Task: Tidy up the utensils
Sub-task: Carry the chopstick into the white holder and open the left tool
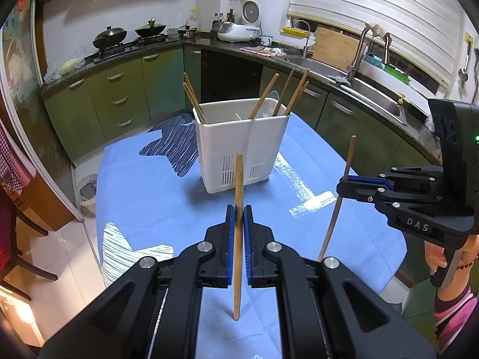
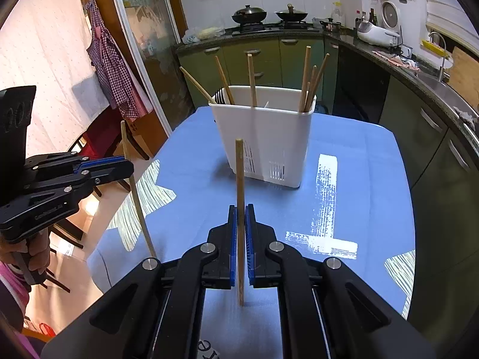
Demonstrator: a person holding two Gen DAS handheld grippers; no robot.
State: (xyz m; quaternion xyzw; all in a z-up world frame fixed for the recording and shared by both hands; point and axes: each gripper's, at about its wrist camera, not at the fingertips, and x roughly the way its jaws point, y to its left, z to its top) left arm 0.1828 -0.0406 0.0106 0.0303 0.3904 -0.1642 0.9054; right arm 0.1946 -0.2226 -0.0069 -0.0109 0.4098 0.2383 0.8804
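Note:
A white utensil holder [image 1: 239, 146] stands on the blue tablecloth, with several wooden chopsticks and a white spoon inside; it also shows in the right wrist view [image 2: 266, 137]. My left gripper [image 1: 238, 212] is shut on a wooden chopstick [image 1: 238, 185], held upright short of the holder. My right gripper [image 2: 241, 211] is shut on another wooden chopstick [image 2: 239, 173], also upright. In the left wrist view the right gripper [image 1: 344, 187] sits to the right with its chopstick [image 1: 348, 155]. In the right wrist view the left gripper [image 2: 127, 167] sits to the left with its chopstick [image 2: 139, 209].
The round table [image 1: 143, 209] has a blue cloth with white and dark patterns. Green kitchen cabinets [image 1: 119, 95], a stove with woks [image 1: 128, 37] and a sink [image 1: 371, 89] ring the room behind. A chair [image 2: 98, 146] and a hanging checked apron [image 2: 113, 71] are at the left.

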